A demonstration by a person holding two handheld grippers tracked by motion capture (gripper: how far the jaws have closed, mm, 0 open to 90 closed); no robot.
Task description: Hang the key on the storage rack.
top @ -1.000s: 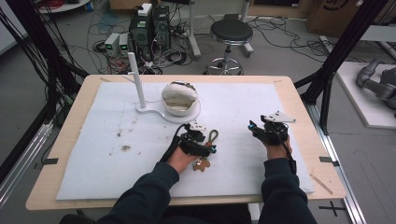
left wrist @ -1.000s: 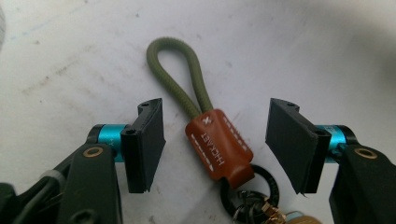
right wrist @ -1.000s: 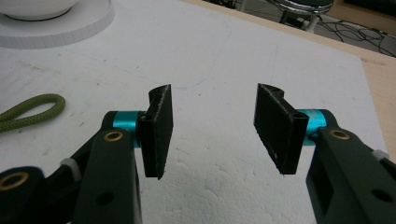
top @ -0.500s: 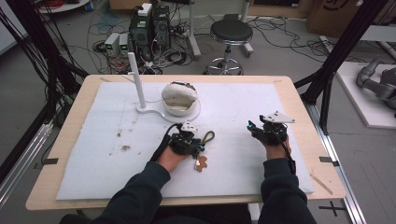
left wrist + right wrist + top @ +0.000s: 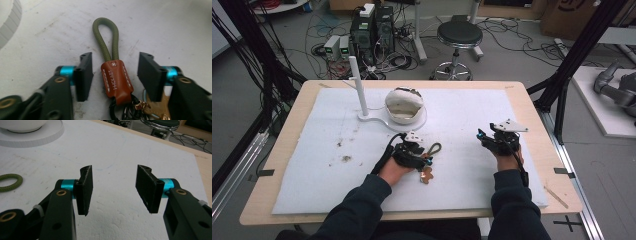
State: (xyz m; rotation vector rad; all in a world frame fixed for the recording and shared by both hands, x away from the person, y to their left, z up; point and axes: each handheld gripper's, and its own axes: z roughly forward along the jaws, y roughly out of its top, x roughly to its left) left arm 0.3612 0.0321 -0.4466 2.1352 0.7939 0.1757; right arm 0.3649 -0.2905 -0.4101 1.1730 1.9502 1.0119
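Note:
A key fob lies on the white mat, with a brown leather tab (image 5: 116, 80), an olive cord loop (image 5: 105, 37) and keys (image 5: 152, 105) on a ring. My left gripper (image 5: 115, 72) straddles the tab; its jaws have just been opening and the pads stand clear of the leather on both sides. In the high view the left gripper (image 5: 417, 150) sits at the mat's middle, with the loop (image 5: 434, 148) beyond it and the keys (image 5: 427, 175) beside the hand. My right gripper (image 5: 115, 190) is open and empty over bare mat, to the right (image 5: 484, 136).
A white bowl-like shell (image 5: 404, 105) rests on a round white base (image 5: 419, 122) with an upright post (image 5: 357, 85), behind the left gripper. Brown crumbs (image 5: 346, 158) mark the mat's left part. The wooden table edge (image 5: 537, 115) borders the mat.
The left hand has shifted slightly to the left; the key fob lies about where it was. The right hand has kept still.

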